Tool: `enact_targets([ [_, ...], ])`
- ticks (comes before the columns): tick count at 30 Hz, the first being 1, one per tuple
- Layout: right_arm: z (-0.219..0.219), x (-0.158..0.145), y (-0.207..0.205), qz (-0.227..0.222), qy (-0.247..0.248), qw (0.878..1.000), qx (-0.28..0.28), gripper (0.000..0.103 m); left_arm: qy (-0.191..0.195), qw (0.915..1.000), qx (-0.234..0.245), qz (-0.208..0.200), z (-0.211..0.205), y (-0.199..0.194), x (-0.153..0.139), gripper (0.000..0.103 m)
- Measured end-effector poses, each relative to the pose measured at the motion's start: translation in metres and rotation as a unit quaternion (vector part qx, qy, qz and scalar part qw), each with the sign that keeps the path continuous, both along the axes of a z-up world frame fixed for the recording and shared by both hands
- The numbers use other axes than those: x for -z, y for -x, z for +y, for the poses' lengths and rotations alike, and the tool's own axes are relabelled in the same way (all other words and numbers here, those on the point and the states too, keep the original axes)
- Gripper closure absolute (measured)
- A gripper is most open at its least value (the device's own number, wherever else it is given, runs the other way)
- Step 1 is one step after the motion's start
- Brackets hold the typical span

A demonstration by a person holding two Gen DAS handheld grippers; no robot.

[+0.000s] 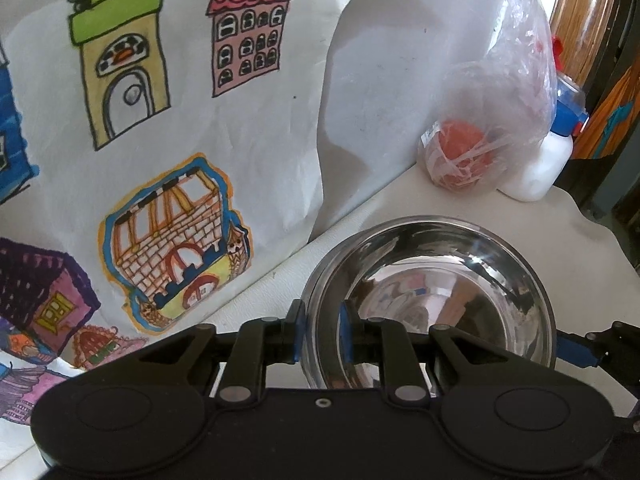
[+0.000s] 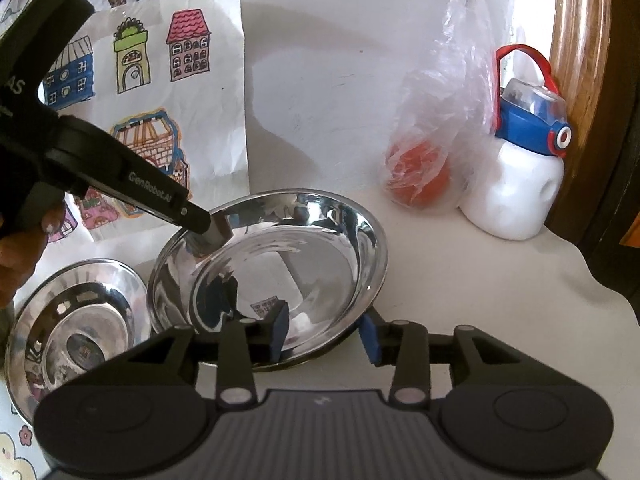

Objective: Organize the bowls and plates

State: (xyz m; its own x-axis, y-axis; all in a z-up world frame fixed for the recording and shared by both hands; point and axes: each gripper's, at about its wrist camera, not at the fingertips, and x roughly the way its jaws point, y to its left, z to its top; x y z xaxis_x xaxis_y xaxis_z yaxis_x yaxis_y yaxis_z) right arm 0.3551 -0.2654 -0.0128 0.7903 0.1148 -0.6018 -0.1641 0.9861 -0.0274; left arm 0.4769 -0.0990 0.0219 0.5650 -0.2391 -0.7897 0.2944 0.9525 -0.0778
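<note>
Item — steel bowl (image 2: 276, 268): being held tilted above the white counter (image 2: 460, 280), its far-left rim raised, its near-right edge lowest. In the left wrist view the same bowl (image 1: 432, 292) is lying directly ahead of that camera.

Left gripper (image 1: 322, 334): being kept narrow, its blue pads clamped on the bowl's rim — one pad outside the wall, one inside. From the right wrist view this left gripper (image 2: 214, 232) is being seen reaching in from the upper left, a person's hand (image 2: 24, 248) behind it.

Right gripper (image 2: 324, 334): jaws standing moderately wide and straddling the bowl's near edge; the left pad is lying over the inner surface, the right pad just outside the rim, neither appearing to press.

Steel plate (image 2: 76, 328): lying flat on the counter, just left of the bowl, rims close together.

Governing relation: the bowl is being carried by the left gripper alone, and the plate is lying to the left, on that gripper's side. The next move is being judged as a set-down or stacking led by the left.

Also present: bagged orange (image 2: 420, 176), water bottle (image 2: 524, 160), children's drawings (image 2: 160, 92) against the wall.
</note>
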Motion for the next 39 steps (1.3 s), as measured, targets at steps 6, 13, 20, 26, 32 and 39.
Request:
enact_targets([
  [6,0.002,-0.002,0.005,-0.008,0.006,1.0,-0.002,0.039,0.006,0.9999,-0.008,-0.007,0.008,0.004,-0.006,0.076],
  [13,0.003,-0.017,0.023,-0.032,0.002,0.999,-0.003,0.013,0.015,0.9997,-0.011,-0.015,0.021,0.017,-0.015,0.064],
  [20,0.007,-0.042,0.065,-0.065,-0.013,0.998,-0.009,0.0,0.023,0.9991,-0.008,-0.034,0.047,0.044,-0.032,0.042],
  [26,0.019,-0.06,0.109,-0.08,-0.039,0.996,-0.005,0.0,0.035,0.9967,0.019,-0.071,0.077,0.078,-0.052,0.021],
  [32,0.047,-0.069,0.161,-0.09,-0.057,0.994,0.002,0.0,0.027,0.9898,0.078,-0.116,0.099,0.107,-0.059,0.006],
  [39,0.082,-0.059,0.192,-0.095,-0.051,0.994,0.017,0.0,0.003,0.981,0.135,-0.139,0.116,0.119,-0.053,0.004],
])
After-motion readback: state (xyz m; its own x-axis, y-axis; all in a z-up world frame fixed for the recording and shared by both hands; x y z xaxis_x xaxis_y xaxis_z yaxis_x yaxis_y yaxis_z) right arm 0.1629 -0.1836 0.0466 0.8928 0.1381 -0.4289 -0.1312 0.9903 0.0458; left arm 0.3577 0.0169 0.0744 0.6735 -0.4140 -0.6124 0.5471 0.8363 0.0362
